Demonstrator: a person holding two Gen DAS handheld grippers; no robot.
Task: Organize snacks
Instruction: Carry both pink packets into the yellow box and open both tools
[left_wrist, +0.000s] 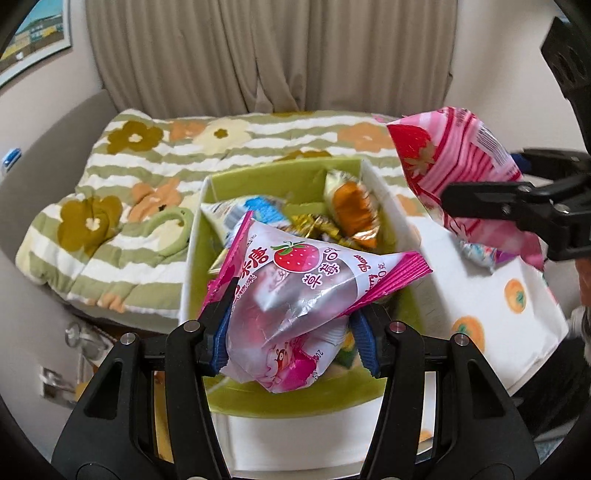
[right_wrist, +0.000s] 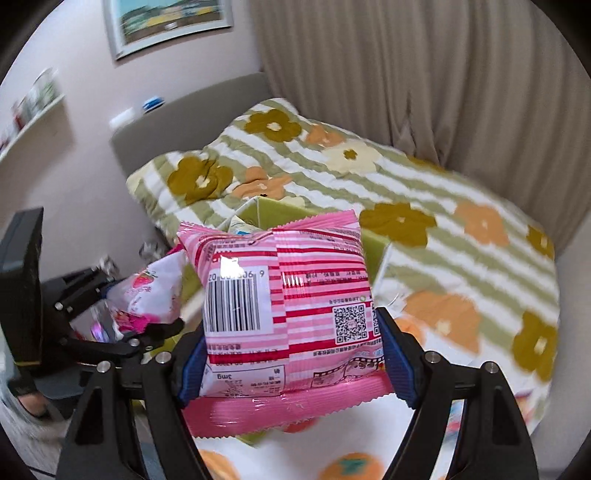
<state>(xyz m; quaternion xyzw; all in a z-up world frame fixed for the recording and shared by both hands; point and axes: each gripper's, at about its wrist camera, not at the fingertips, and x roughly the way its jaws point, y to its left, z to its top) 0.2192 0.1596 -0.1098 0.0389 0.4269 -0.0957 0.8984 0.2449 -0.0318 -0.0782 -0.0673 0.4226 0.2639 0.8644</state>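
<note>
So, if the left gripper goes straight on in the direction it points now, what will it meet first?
Most likely the loose snacks in the green-lined box. The left gripper, shut on the strawberry candy bag, points down into that open box. Depth is unclear, so the far wall is possible.

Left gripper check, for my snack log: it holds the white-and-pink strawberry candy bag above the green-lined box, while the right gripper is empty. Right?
Not quite. The right gripper is not empty: the right wrist view shows it clamped on a pink striped packet. The rest stands.
</note>
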